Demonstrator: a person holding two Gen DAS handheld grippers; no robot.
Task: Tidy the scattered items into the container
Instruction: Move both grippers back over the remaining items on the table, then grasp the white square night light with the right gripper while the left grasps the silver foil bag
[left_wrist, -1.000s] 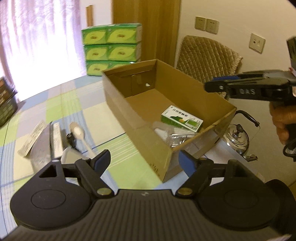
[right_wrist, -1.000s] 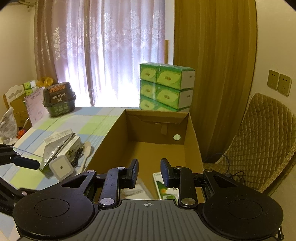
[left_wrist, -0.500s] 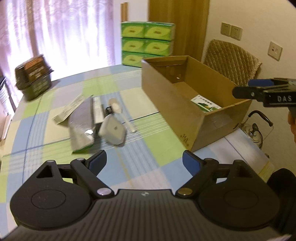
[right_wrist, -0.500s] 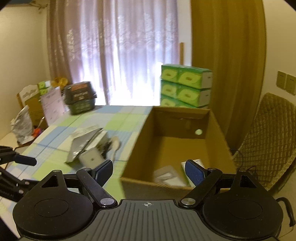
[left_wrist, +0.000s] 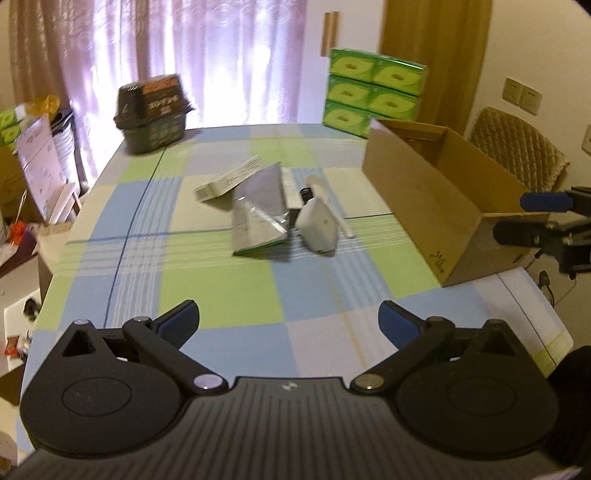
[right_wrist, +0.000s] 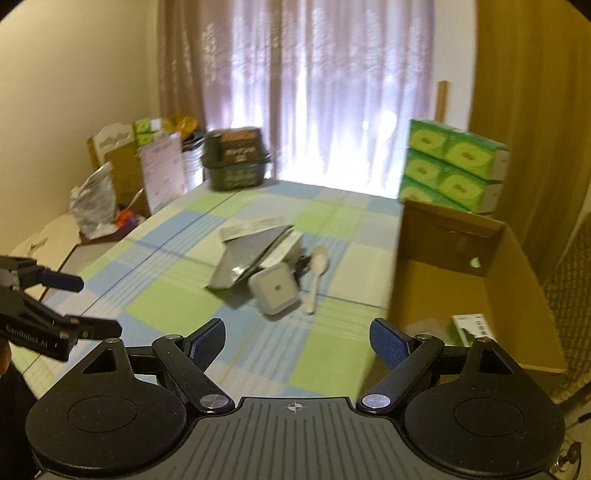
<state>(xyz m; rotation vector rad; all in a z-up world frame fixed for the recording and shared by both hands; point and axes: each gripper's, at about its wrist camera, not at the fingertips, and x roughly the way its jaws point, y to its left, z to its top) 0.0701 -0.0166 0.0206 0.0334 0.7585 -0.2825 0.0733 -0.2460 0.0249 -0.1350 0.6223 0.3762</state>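
Cardboard box (right_wrist: 461, 288): green-white carton (right_wrist: 471, 326) inside | left tool (left_wrist: 288, 325) spread | right tool (right_wrist: 297, 341) spread

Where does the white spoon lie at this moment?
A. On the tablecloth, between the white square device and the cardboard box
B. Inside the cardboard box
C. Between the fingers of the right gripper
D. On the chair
A: the white spoon lies on the tablecloth, just right of the white square device and left of the cardboard box.

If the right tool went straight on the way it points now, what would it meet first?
Probably the white square device: it lies nearly dead ahead between the open fingers of the right tool, with bare checked tablecloth before it. Depth is hard to judge.
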